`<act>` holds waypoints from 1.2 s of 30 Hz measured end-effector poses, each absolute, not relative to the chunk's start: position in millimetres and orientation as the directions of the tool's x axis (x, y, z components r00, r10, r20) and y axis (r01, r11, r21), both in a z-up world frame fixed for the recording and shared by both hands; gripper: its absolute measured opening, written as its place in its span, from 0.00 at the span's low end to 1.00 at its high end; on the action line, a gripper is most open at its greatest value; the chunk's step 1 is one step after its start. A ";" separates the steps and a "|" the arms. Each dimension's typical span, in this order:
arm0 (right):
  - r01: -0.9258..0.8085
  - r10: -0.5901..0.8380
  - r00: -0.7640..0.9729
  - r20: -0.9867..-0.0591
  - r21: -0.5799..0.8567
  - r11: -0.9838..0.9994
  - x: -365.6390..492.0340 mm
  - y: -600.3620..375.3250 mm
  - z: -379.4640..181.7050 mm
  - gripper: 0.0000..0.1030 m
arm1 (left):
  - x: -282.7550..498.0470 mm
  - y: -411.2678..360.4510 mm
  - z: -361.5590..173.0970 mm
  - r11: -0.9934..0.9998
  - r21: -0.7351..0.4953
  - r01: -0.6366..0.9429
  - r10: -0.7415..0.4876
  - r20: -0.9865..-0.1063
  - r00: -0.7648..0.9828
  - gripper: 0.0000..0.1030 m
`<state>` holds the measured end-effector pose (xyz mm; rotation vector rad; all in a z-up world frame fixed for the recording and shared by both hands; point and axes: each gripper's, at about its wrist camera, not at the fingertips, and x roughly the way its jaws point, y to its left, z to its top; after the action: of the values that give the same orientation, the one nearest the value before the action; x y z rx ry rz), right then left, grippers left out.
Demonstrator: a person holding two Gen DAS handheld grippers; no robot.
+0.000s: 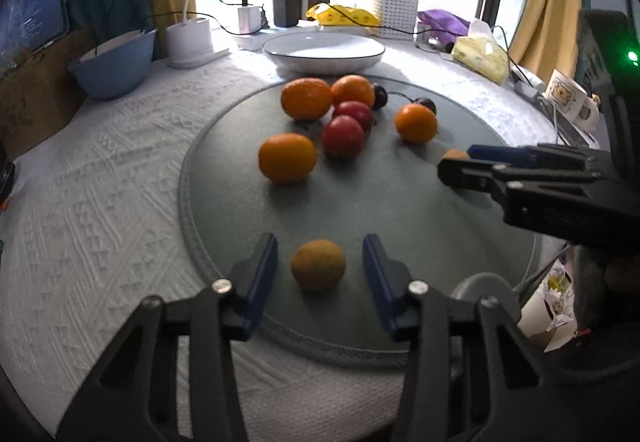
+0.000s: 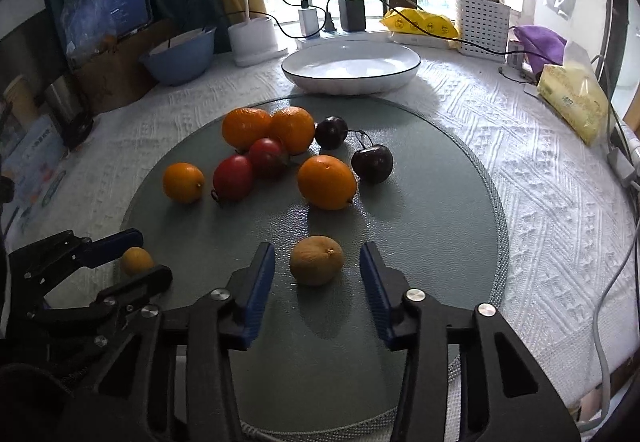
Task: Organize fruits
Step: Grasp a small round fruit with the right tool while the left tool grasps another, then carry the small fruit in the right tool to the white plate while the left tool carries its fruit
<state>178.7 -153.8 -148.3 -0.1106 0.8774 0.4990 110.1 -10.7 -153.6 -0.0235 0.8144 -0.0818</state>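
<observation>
Several oranges, two red tomatoes (image 2: 248, 169) and two dark cherries (image 2: 372, 161) lie on a round grey mat (image 2: 420, 242). My left gripper (image 1: 320, 270) is open, with a small yellowish fruit (image 1: 318, 264) between its blue fingers, not touching. It also shows in the right wrist view (image 2: 138, 262) around that fruit (image 2: 137, 260). My right gripper (image 2: 318, 266) is open around a brownish-yellow fruit (image 2: 317, 260), not touching. It shows in the left wrist view (image 1: 456, 161) with that fruit (image 1: 454, 155) partly hidden.
A white plate (image 2: 352, 67) stands behind the mat, a blue bowl (image 2: 178, 57) at back left. A lamp base (image 2: 254, 37), chargers, a white basket (image 2: 482, 23), a yellow bag and a tissue pack (image 2: 572, 101) line the back. White tablecloth (image 2: 540, 201) surrounds the mat.
</observation>
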 end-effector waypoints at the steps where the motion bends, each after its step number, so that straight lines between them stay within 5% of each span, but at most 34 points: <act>1: -0.460 0.370 0.531 -0.762 0.108 0.881 179.3 -154.2 -149.4 0.37 | 109.4 -11.6 -153.6 0.996 -0.048 0.069 -0.082 -0.726 0.683 0.38; 7: -0.458 0.361 0.533 -0.765 0.098 0.884 178.8 -154.0 -151.7 0.30 | 105.7 -10.7 -152.7 0.997 -0.050 0.064 -0.080 -0.725 0.684 0.26; 36: -0.472 0.402 0.618 -0.675 0.090 0.877 186.2 -155.8 -102.9 0.30 | 127.1 -0.1 -98.9 0.996 -0.075 0.051 -0.086 -0.620 0.780 0.26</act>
<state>186.2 -155.8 -102.9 -0.0996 0.7512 0.5042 127.1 -0.1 -98.9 -0.0549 0.6726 -0.0740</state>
